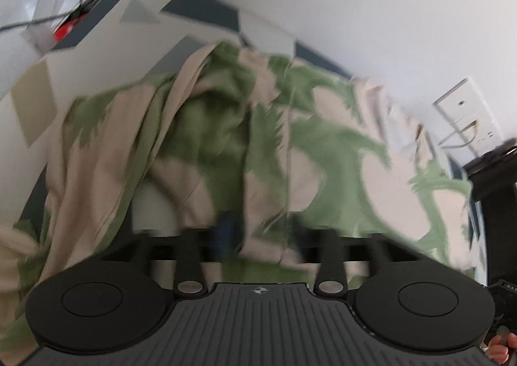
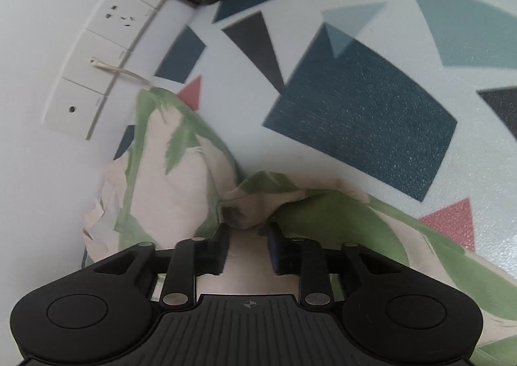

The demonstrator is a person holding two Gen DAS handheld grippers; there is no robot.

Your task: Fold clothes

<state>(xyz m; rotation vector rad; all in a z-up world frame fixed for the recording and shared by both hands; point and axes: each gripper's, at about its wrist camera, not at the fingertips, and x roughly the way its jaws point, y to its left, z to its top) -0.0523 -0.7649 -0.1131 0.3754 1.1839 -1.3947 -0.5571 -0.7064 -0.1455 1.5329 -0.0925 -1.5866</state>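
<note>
Fingers of right gripper (image 2: 248, 230) sit narrowly apart w/ a bunched fold of the cream-and-green leaf-print garment (image 2: 181, 152) pinched between them. Left gripper (image 1: 258, 230) is blurred, cloth draped over its fingers; can't tell its grip. Garment lies crumpled on the table (image 2: 371, 113) w/ geometric-pattern cover, beside the wall. Wall socket panel (image 2: 106, 52) beyond.

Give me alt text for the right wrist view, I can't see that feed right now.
The right tool pinches a bunched fold of the cream garment with green leaf print, which lies crumpled on a white table cover with coloured geometric shapes. A white wall socket panel sits upper left, a thin cord hanging from it.
</note>
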